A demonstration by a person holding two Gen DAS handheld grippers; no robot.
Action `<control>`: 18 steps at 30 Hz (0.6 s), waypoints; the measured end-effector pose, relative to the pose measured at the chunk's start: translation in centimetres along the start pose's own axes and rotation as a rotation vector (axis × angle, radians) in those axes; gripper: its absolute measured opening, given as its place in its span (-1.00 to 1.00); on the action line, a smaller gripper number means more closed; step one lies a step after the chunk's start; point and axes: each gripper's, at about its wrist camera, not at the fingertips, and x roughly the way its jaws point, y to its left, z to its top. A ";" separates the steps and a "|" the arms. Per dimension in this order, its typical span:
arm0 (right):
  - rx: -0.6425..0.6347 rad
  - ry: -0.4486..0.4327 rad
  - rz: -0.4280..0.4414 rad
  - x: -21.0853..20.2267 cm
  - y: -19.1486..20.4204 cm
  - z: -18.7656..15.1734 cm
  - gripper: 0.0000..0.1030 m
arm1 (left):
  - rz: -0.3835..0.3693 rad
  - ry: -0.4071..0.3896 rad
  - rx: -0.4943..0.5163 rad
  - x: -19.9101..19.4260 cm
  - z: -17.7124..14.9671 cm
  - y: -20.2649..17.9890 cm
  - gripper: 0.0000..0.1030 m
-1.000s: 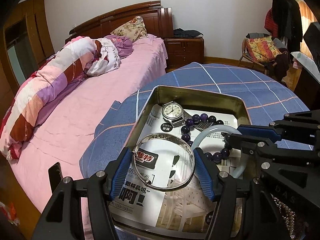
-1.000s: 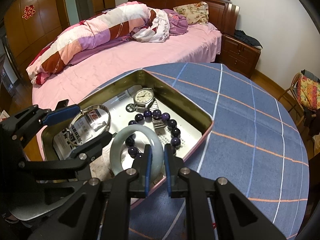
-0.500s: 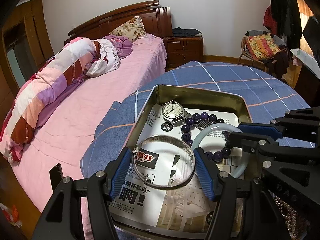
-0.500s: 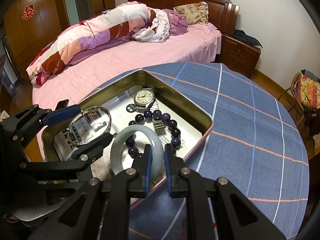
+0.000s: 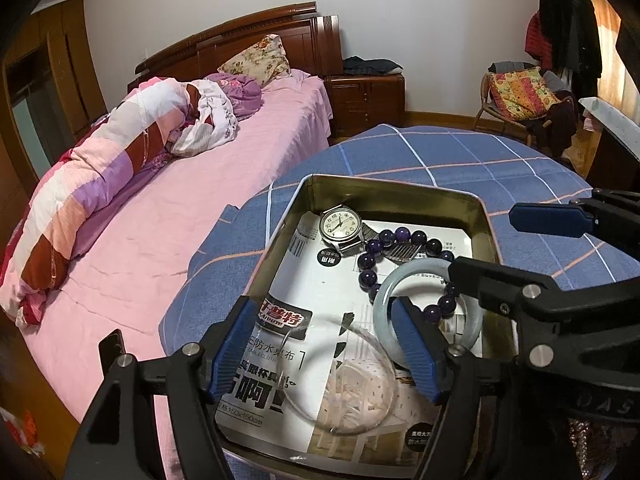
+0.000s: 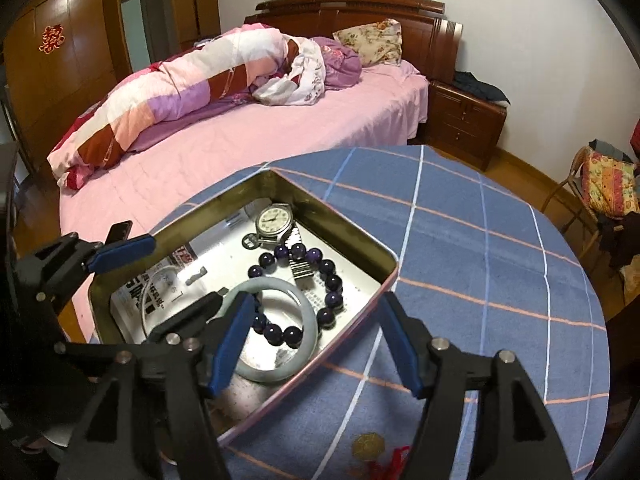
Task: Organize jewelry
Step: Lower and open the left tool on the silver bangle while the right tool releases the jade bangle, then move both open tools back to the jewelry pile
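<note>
Both grippers spread wide over the metal tin (image 5: 486, 216).
Left gripper (image 5: 326, 350) and right gripper (image 6: 316, 342) just opening, gripping nothing; silver bangle (image 5: 348, 376), jade bangle (image 6: 304, 312), bead bracelet (image 6: 332, 280), wristwatch (image 6: 274, 220) lying inside.

- Bed (image 5: 224, 200) with pink sheet and dark wooden headboard (image 6: 360, 12).
- Rolled patchwork quilt (image 5: 100, 172) lying along the bed; floral pillow (image 5: 260, 54) at its head.
- Wooden nightstand (image 5: 364, 92) beside the bed, dark garment on top.
- Chair (image 5: 516, 96) bearing a patterned cushion, near hanging clothes (image 5: 568, 28).
- Wooden wardrobe (image 6: 60, 40) with a red emblem.
- Blue checked tablecloth (image 6: 480, 260).
</note>
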 end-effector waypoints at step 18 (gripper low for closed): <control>0.062 -0.044 0.005 -1.8 -1.9 -0.7 0.42 | 0.010 -0.009 -0.012 -1.1 0.0 0.1 0.42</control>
